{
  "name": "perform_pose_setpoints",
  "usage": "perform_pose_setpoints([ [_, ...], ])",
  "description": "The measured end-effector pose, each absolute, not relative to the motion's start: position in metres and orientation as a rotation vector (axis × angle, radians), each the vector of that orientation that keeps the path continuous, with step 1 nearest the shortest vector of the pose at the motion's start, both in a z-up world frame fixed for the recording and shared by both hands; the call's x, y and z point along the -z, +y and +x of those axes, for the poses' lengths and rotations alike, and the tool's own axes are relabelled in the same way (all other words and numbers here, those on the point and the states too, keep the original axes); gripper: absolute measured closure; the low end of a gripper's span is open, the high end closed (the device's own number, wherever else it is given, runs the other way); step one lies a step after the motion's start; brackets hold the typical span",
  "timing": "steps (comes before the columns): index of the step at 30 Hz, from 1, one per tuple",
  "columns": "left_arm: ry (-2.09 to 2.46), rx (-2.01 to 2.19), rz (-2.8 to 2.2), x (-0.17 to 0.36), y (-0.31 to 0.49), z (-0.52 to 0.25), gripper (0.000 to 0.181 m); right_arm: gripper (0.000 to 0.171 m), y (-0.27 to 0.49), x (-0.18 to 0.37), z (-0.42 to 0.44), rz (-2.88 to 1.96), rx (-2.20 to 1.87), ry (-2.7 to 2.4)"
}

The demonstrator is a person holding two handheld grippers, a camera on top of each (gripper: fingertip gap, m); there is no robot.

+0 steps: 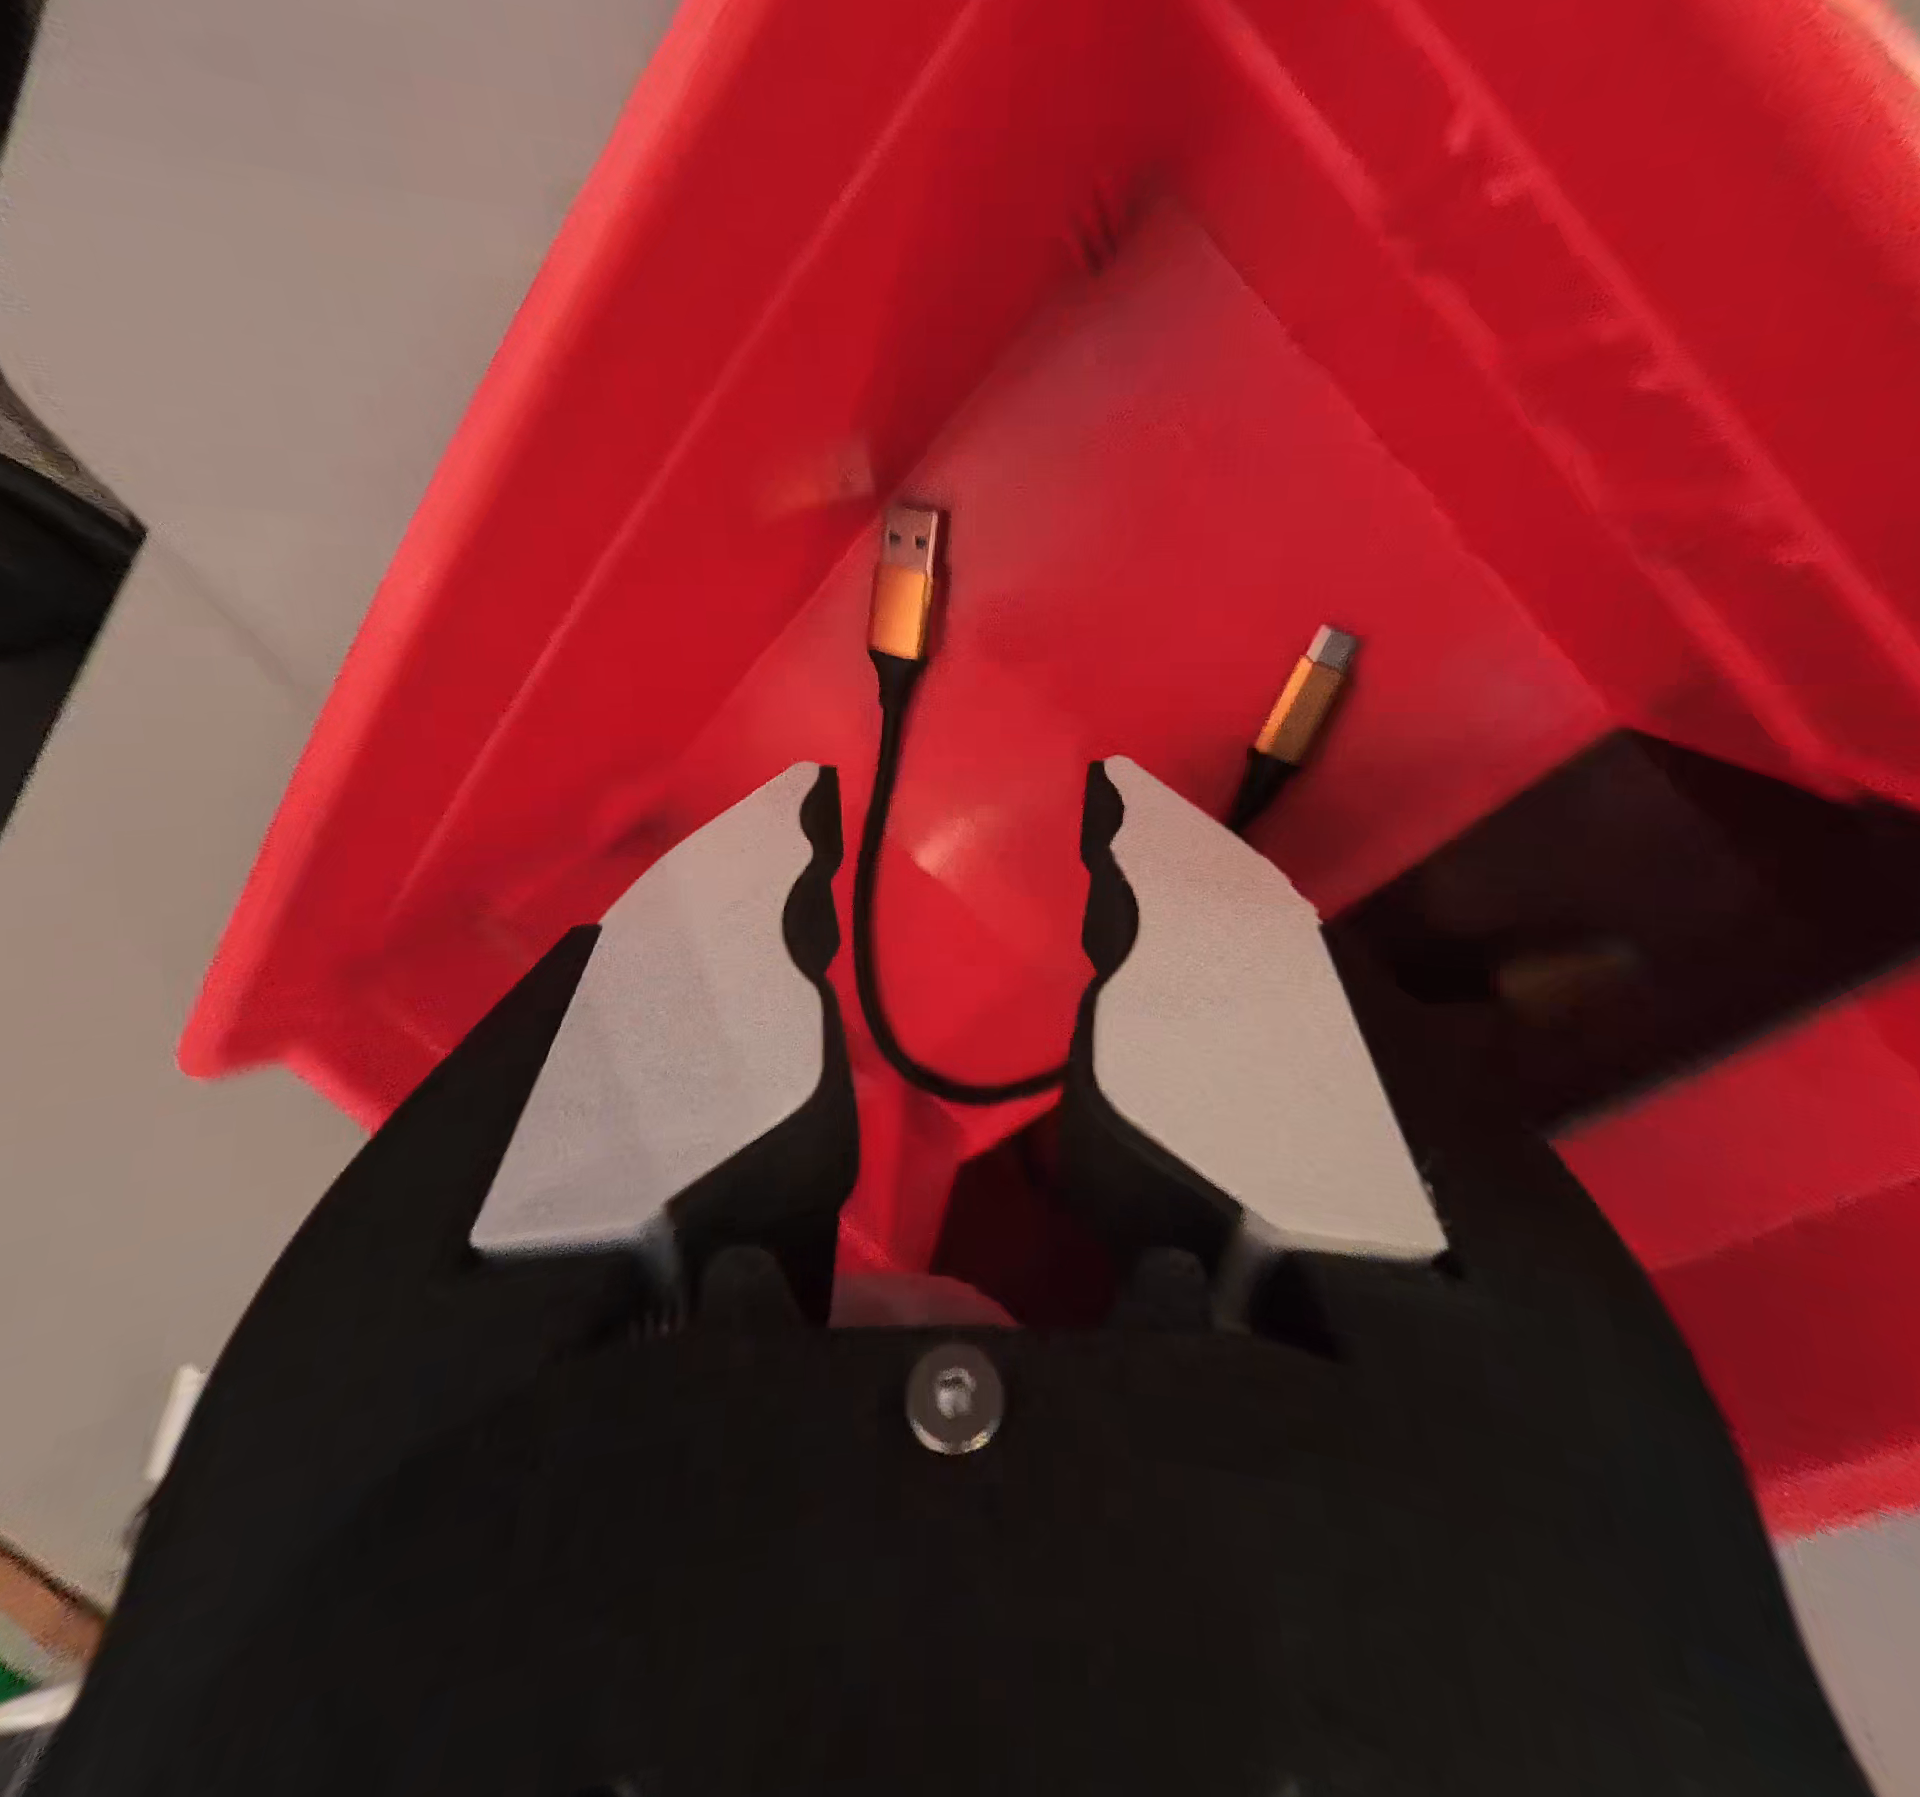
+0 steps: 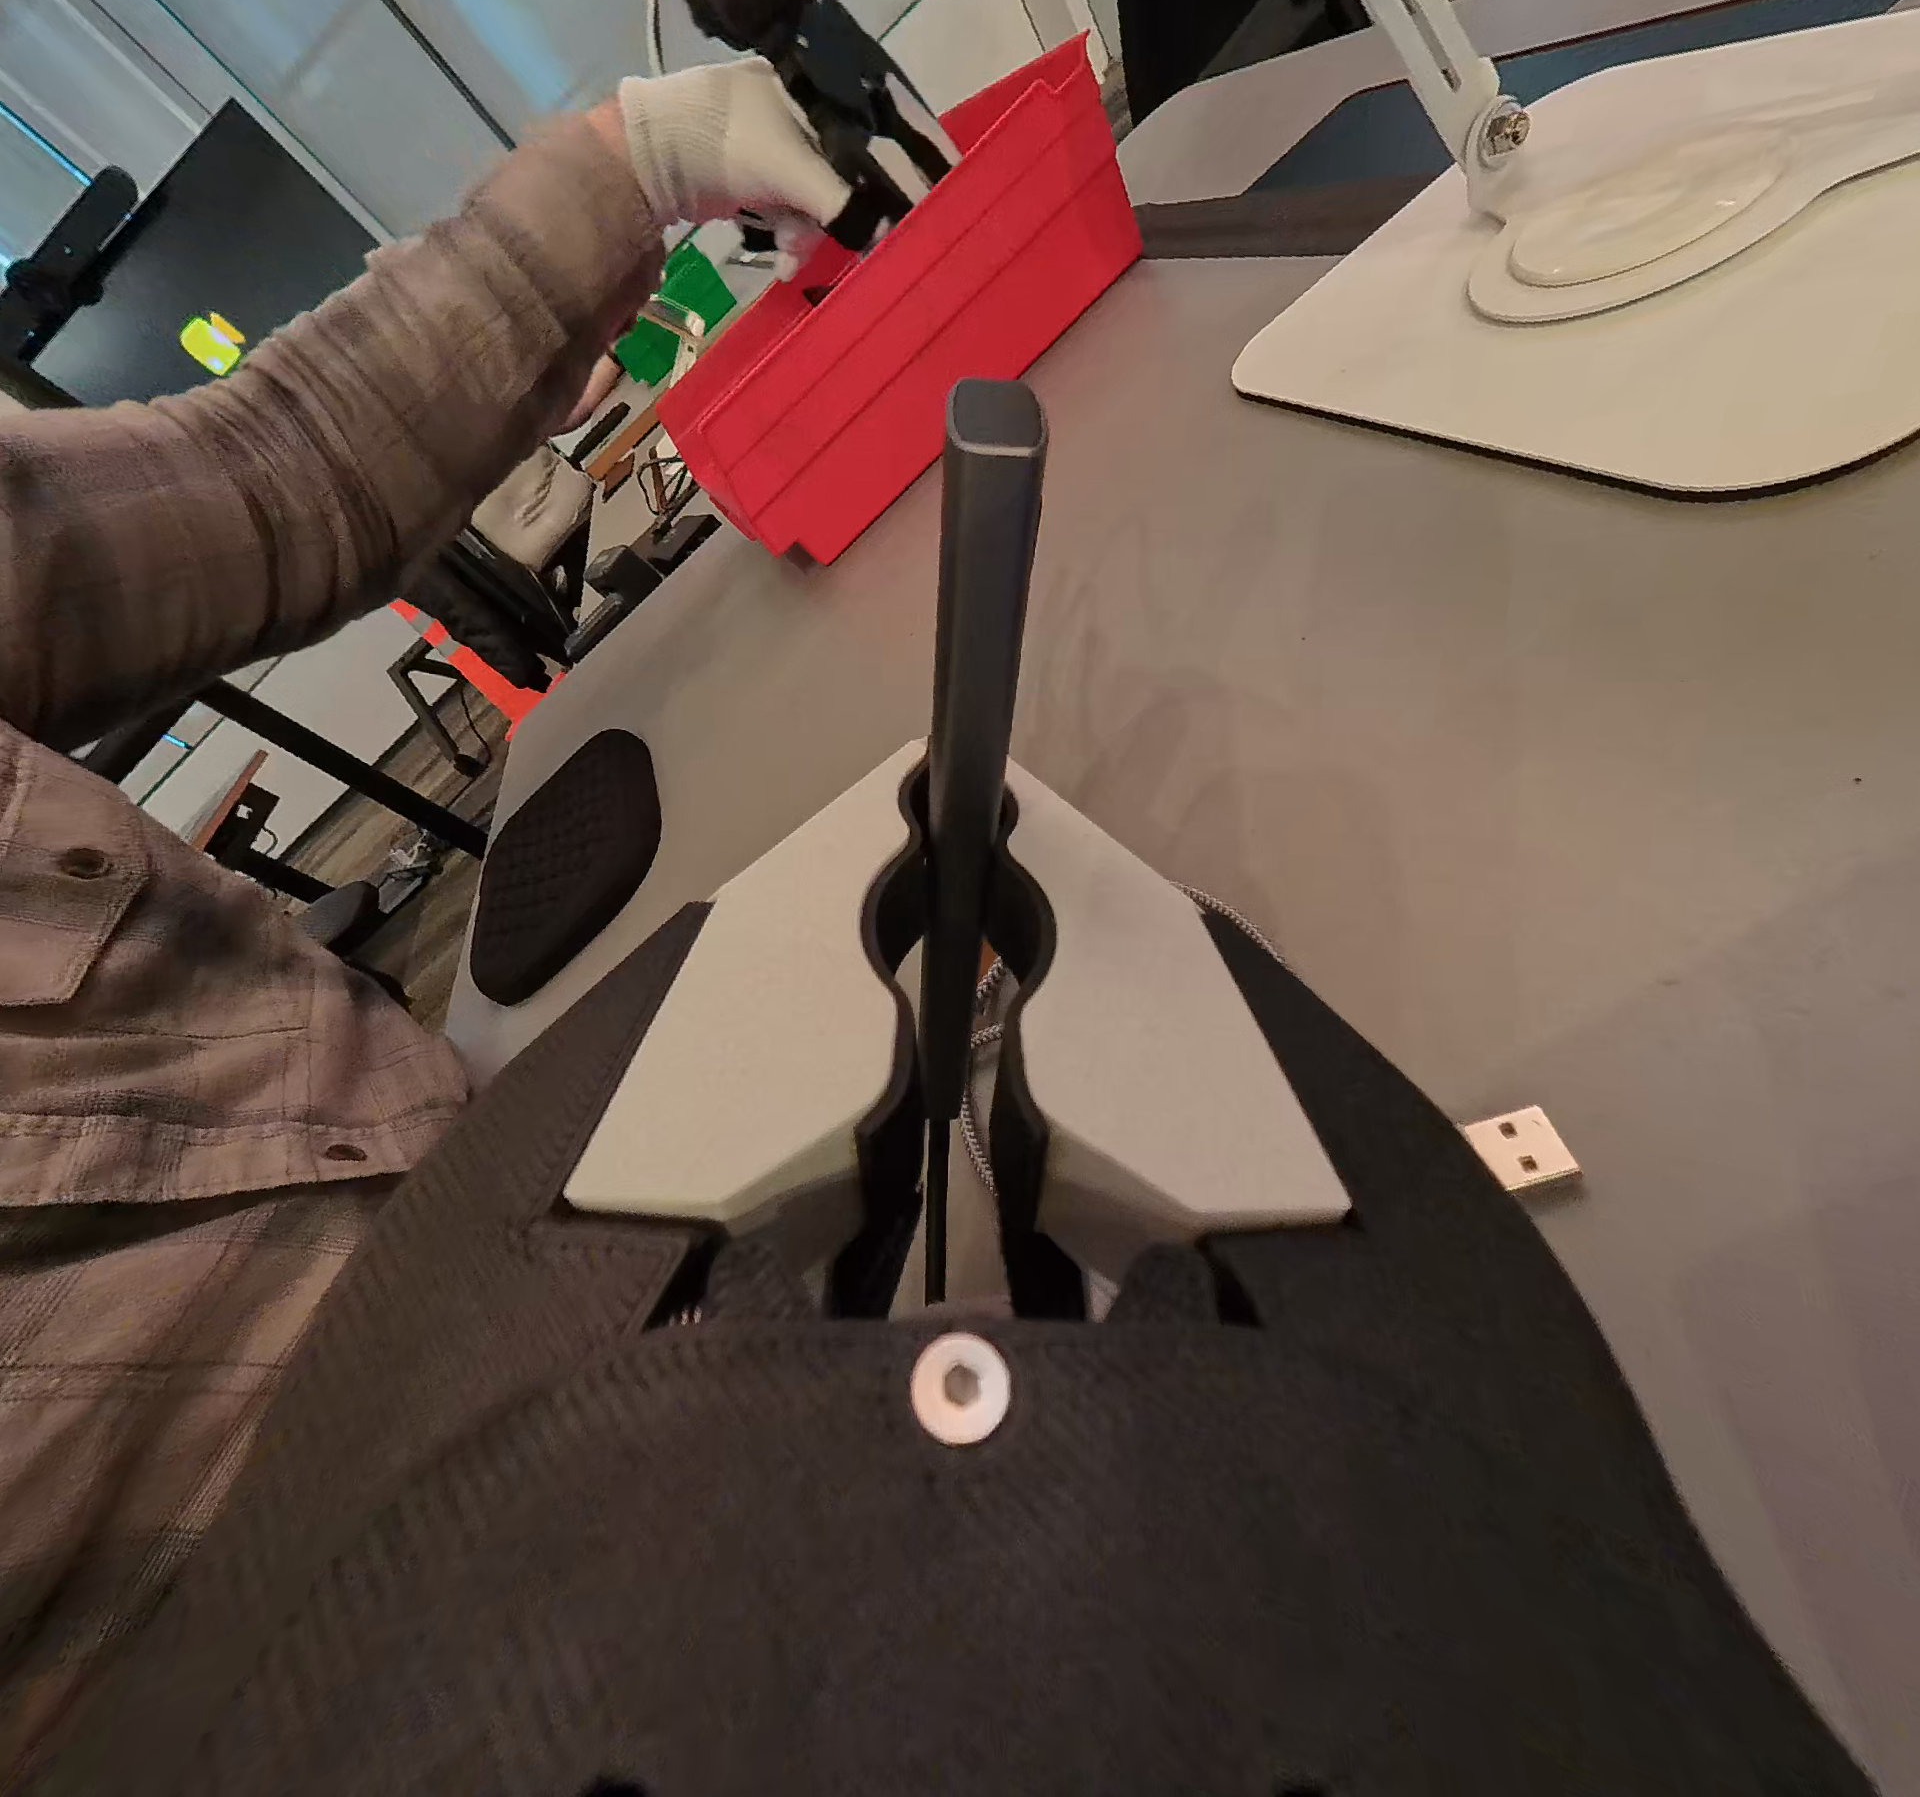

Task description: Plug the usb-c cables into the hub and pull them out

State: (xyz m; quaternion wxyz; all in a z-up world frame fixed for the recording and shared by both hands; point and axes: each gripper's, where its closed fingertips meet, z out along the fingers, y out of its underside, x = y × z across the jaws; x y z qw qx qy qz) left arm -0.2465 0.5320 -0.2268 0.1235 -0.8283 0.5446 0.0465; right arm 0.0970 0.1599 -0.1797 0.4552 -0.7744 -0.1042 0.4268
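In the left wrist view a short black cable (image 1: 883, 916) with orange-sleeved plugs lies on the floor of a red bin (image 1: 1195, 521). Its wide plug (image 1: 910, 584) points to the bin's far corner; its smaller plug (image 1: 1299, 698) lies to the right. My left gripper (image 1: 958, 791) is open above the cable's loop, holding nothing. In the right wrist view my right gripper (image 2: 961, 791) is shut on the dark slim hub (image 2: 982, 656), which sticks out forward above the grey table (image 2: 1455, 760). The hub's braided cord runs under the fingers to a silver plug (image 2: 1522, 1153) on the table.
The red bin (image 2: 914, 313) stands at the table's far left; a gloved hand (image 2: 727, 152) holds the left gripper over it. A white monitor stand base (image 2: 1610, 293) fills the far right. A black mesh pad (image 2: 566, 864) lies near the table's left edge. Spacing between my two grippers at the tips: around 50 centimeters.
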Motion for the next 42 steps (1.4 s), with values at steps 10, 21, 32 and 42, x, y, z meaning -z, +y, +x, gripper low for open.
perform_pose_setpoints([
  [10,1.748,-0.303,-2.478,0.268,0.555,-0.261,0.177,0.169,0.16,0.182,0.097,-1.908,-1.065,-0.262],
  [21,1.601,-0.18,-2.072,0.23,0.558,-0.234,0.177,0.169,0.16,0.182,0.096,-1.908,-1.067,-0.269],
  [32,1.138,-0.259,-1.591,0.131,0.584,-0.228,0.177,0.169,0.16,0.185,0.095,-1.911,-1.068,-0.262],
  [42,0.943,-0.259,-1.283,-0.024,0.531,-0.232,0.177,0.169,0.161,0.196,0.094,-1.992,-1.088,-0.216],
])
